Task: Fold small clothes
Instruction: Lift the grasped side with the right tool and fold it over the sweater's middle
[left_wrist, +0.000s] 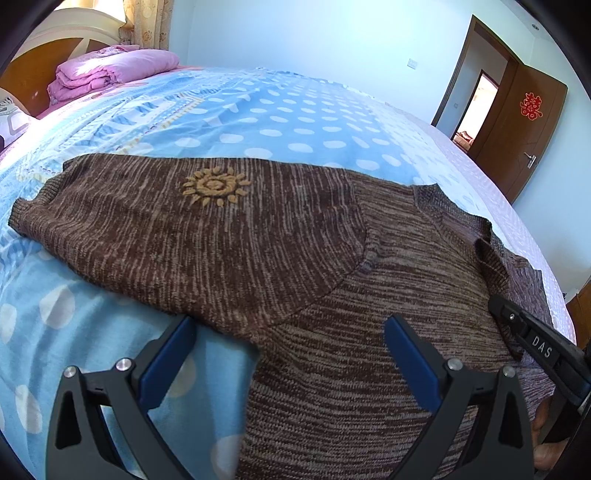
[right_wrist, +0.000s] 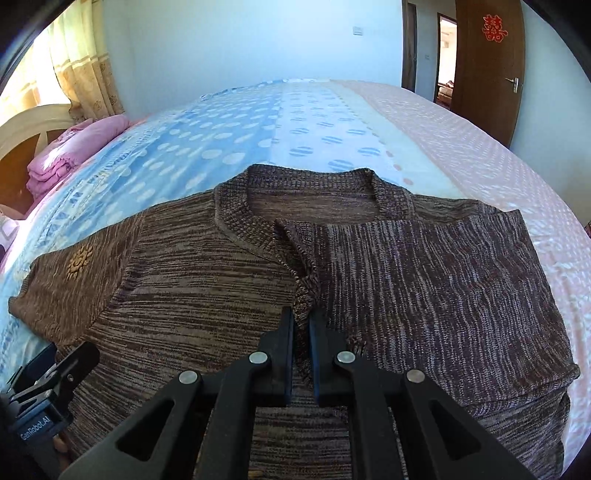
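**Brown sweater half-folded on a dotted bedspread**

A wide bed (right_wrist: 461, 122) fills the room, its blue spread dotted in white and bordered by a pale pink band toward the open brown door (left_wrist: 524, 122). Across the near part of the bed lies my task, a brown marled knit sweater (right_wrist: 184, 288), front up, neck opening toward the far wall. One sleeve (left_wrist: 147, 221), marked with a yellow sun emblem (left_wrist: 216, 186), lies stretched flat toward the headboard side; the other side of the garment (right_wrist: 443, 280) is folded in over the body, showing a greyer weave. A folded pink quilt (left_wrist: 110, 70) sits well apart, against the wooden headboard.

My right gripper (right_wrist: 302, 325) has its blue-padded jaws pressed together on a bunched ridge of the sweater's knit near the middle of the chest, just below the collar. My left gripper (left_wrist: 291, 354) hangs above the sweater's edge beneath the stretched sleeve, jaws spread wide and holding nothing, one finger over the spread, the other over the knit.
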